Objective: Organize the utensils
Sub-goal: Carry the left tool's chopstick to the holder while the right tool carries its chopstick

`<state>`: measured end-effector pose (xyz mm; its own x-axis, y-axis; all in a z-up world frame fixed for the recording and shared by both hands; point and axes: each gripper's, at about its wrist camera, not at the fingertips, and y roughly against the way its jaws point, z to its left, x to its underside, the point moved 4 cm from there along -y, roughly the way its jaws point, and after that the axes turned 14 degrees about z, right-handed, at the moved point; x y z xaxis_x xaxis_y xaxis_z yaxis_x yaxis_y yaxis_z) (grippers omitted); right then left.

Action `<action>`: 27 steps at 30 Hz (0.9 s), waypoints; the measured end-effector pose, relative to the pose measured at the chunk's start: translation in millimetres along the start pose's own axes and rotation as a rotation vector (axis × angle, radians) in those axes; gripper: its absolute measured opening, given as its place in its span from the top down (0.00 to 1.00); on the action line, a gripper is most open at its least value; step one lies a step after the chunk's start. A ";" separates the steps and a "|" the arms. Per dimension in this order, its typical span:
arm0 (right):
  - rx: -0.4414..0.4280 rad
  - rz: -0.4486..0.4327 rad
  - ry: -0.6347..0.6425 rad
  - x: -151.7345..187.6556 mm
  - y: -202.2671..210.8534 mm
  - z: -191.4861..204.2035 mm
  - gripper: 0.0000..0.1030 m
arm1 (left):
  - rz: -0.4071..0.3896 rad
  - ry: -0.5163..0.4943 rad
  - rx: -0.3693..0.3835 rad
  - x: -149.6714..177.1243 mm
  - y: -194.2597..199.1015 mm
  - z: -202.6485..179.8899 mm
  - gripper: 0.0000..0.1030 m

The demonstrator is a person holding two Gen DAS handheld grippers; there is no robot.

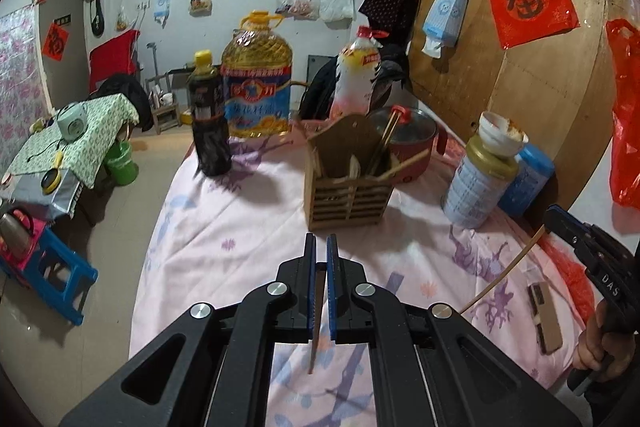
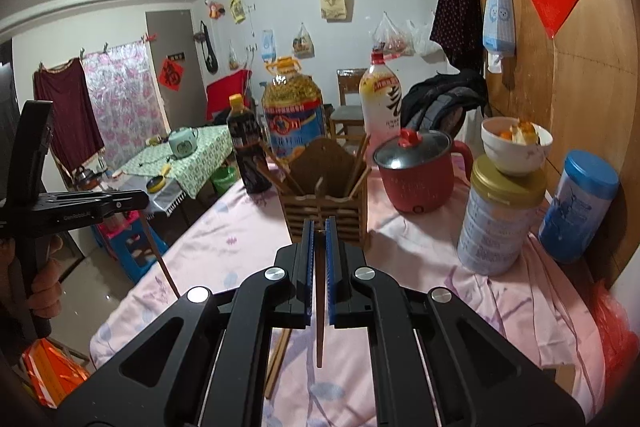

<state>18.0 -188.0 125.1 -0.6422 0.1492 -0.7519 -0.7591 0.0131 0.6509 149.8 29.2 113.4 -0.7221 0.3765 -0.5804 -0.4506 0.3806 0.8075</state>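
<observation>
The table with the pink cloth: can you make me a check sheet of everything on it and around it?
Surface: table under a pink flowered cloth.
Job's things: wooden utensil holder holding several chopsticks; one loose chopstick lying on the cloth.
Clutter: oil jug, dark sauce bottle, red pot, tin with a bowl on top, blue-lidded jar.
Grippers: left gripper shut on a chopstick; right gripper shut on another chopstick.
Cables: nothing seen on this table.
Surroundings: bags hung on the wall, ceiling fan, blue stool.
</observation>
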 end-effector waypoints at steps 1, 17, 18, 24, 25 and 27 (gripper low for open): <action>-0.006 -0.009 -0.002 -5.0 0.2 0.1 0.94 | -0.006 -0.002 0.013 -7.4 0.3 -2.2 0.95; -0.047 -0.163 0.035 -121.8 -15.4 -1.1 0.94 | -0.151 -0.060 0.095 -140.7 2.4 -26.2 0.95; -0.047 -0.173 0.039 -128.8 -18.4 -0.8 0.94 | -0.158 -0.062 0.094 -148.8 0.9 -27.2 0.95; -0.045 -0.194 0.052 -167.4 -46.8 -3.8 0.94 | -0.180 -0.058 0.101 -191.3 -18.0 -27.3 0.95; -0.047 -0.193 0.049 -170.6 -52.3 -6.2 0.94 | -0.163 -0.056 0.122 -192.5 -25.6 -26.9 0.95; -0.044 -0.192 0.046 -169.4 -57.5 -8.4 0.94 | -0.117 -0.066 0.135 -188.2 -41.1 -24.1 0.95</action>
<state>169.6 -222.3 214.2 -0.4883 0.1026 -0.8666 -0.8716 -0.0068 0.4903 291.6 -77.7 192.0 -0.6306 0.3762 -0.6788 -0.4515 0.5336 0.7152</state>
